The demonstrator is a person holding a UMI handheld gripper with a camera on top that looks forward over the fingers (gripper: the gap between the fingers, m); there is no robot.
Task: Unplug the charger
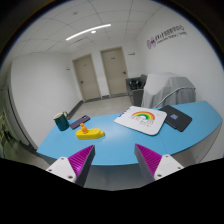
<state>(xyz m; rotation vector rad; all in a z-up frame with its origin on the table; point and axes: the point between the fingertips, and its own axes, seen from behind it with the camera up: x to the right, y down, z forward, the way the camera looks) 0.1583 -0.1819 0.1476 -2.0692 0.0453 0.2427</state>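
Light-blue curved tabletop (190,125), spanning the scene from near left to far right, bearing the following items in order. At the far left edge: a small teal-green upright object (62,122), form too small to identify. Just right of it, nearer the middle: a yellow object (90,131) lying flat, beside a second yellow piece (79,122) standing slightly behind; which of these, if either, is the charger cannot be told, and no cable or socket can be made out. Centre right: a white sheet or board (140,120) printed with a rainbow-coloured arc, lying flat. Touching or just beside its right edge: a dark flat rectangular item (177,118), apparently a tablet or folder, lying at an angle. Far right, beyond the table: a grey covered bulky shape (172,88) against the wall. Background: white wall with two pale wooden doors (98,73), a ceiling strip light (88,32), and blue lettering on the right-hand wall, unreadable. Foreground: gripper (112,160), held above the near table edge, its two fingers spread well apart with purple-pink pads (82,158) facing inward; nothing stands between them, and all tabletop items lie beyond the fingertips.
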